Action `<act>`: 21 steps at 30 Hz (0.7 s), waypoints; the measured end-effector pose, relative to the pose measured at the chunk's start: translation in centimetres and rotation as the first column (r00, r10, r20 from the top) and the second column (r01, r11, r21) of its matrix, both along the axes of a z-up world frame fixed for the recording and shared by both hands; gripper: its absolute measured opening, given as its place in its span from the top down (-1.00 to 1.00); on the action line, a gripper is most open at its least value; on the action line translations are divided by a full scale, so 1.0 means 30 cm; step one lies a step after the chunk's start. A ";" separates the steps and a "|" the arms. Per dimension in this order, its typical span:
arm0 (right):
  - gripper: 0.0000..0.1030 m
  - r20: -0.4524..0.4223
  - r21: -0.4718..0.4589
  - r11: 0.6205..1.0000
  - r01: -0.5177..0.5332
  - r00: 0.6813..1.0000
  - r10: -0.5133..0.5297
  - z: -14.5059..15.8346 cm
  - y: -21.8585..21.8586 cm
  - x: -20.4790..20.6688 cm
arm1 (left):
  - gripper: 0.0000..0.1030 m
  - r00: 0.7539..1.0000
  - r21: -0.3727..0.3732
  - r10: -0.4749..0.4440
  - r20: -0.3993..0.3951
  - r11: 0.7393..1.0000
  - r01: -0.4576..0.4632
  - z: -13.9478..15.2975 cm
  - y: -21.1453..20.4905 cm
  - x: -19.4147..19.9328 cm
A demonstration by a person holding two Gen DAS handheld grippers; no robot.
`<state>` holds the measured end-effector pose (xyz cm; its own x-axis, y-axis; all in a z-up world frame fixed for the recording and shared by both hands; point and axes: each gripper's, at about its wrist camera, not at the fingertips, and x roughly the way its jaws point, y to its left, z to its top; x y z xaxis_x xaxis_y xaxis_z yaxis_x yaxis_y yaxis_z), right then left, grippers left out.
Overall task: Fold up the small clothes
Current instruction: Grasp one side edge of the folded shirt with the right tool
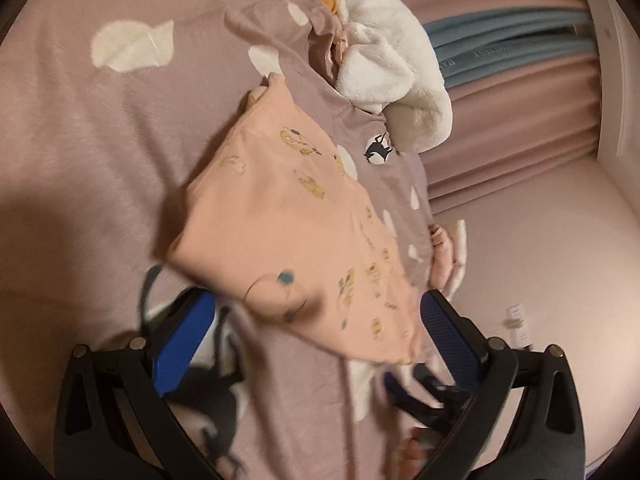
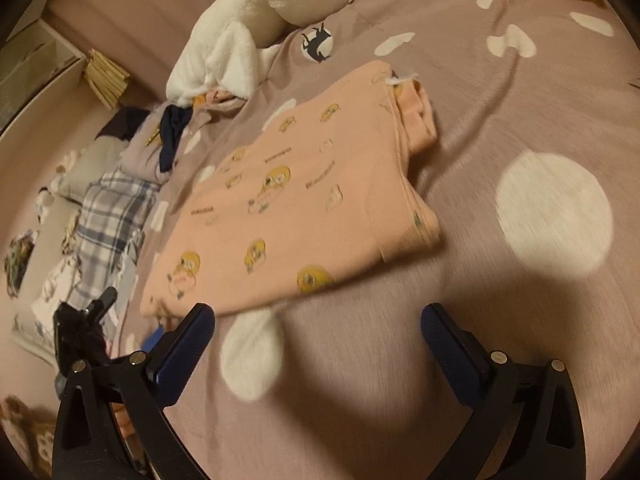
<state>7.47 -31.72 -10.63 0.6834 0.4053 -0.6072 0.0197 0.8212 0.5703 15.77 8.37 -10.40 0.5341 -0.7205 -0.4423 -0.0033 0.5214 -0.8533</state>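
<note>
A small peach garment (image 1: pixel 288 224) with yellow cartoon prints lies folded flat on the mauve spotted bedspread (image 1: pixel 100 160). It also shows in the right wrist view (image 2: pixel 296 200), with a rolled edge at its far right. My left gripper (image 1: pixel 316 320) is open, its blue pads either side of the garment's near edge, holding nothing. My right gripper (image 2: pixel 318 328) is open and empty, just short of the garment's near edge. The other gripper (image 2: pixel 84 324) shows at the left of the right wrist view.
A white fluffy garment (image 1: pixel 384 60) lies beyond the peach one, also in the right wrist view (image 2: pixel 256 24). A pile of unfolded clothes, with a plaid piece (image 2: pixel 112 216) and a navy piece (image 2: pixel 172 132), lies left. The bed edge and the pink floor (image 1: pixel 540 240) are to the right.
</note>
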 end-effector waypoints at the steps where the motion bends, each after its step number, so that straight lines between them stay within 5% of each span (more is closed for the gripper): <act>1: -0.99 0.006 0.007 1.000 0.004 1.000 -0.004 -0.002 -0.001 0.013 | -0.99 1.000 -0.019 0.003 -0.024 1.000 -0.003 -0.001 0.001 0.024; 9: -0.99 -0.002 0.143 0.989 0.035 0.999 -0.035 0.001 -0.031 0.104 | -0.96 0.995 -0.112 0.065 -0.073 0.991 -0.072 -0.014 -0.019 0.135; 12: -0.99 -0.040 0.204 0.977 0.058 0.998 -0.051 0.002 -0.048 0.145 | -0.88 0.997 -0.027 0.067 -0.037 0.997 -0.068 -0.004 -0.051 0.143; 15: -0.85 -0.057 0.204 0.975 0.085 0.996 -0.074 0.005 -0.038 0.170 | -0.47 0.998 0.151 0.062 -0.004 0.987 -0.061 0.001 -0.096 0.144; 18: -0.15 -0.009 0.163 0.983 0.084 0.996 -0.084 -0.012 -0.026 0.141 | -0.18 0.997 0.190 0.076 0.003 0.979 -0.075 -0.008 -0.094 0.149; 20: 0.52 0.005 0.149 0.984 0.102 0.995 -0.104 -0.039 -0.037 0.133 | -0.01 0.998 0.187 0.070 0.008 0.980 -0.070 -0.012 -0.087 0.147; 21: 0.58 0.005 0.139 0.984 0.114 0.993 -0.116 -0.049 -0.043 0.135 | 0.19 0.998 0.196 0.066 0.008 0.978 -0.066 -0.014 -0.089 0.147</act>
